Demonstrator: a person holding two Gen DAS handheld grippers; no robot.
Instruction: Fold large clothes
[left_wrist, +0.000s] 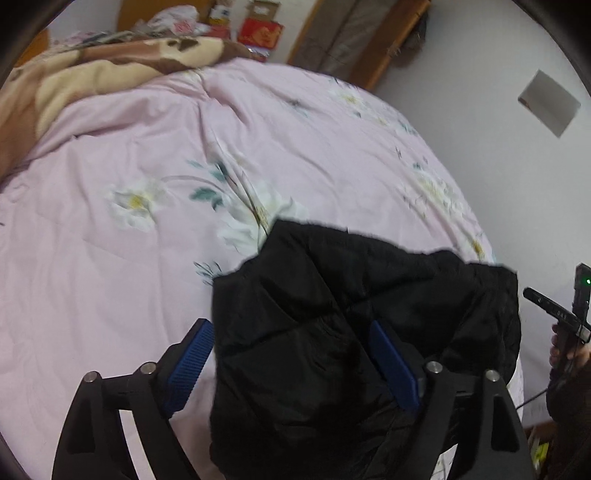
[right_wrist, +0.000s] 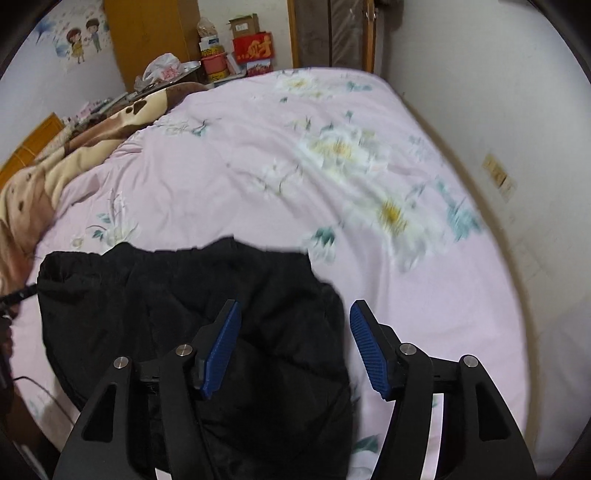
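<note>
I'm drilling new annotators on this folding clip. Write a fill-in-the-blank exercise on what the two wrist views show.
1. The puffy quilted garment lying on the bed is ____ in colour.
2. The floral-printed bedsheet under it has a ____ ground.
3. The ribbed pads on the fingers of both grippers are ____.
4. The left gripper and the right gripper both have their fingers spread ____.

Missing words: black; pink; blue; open

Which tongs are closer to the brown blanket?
Left, I think. The brown blanket lies at the bed's far left. Both tongs hover open over the black jacket: the left tongs over its left part, the right tongs over its right edge, farther away.
</note>
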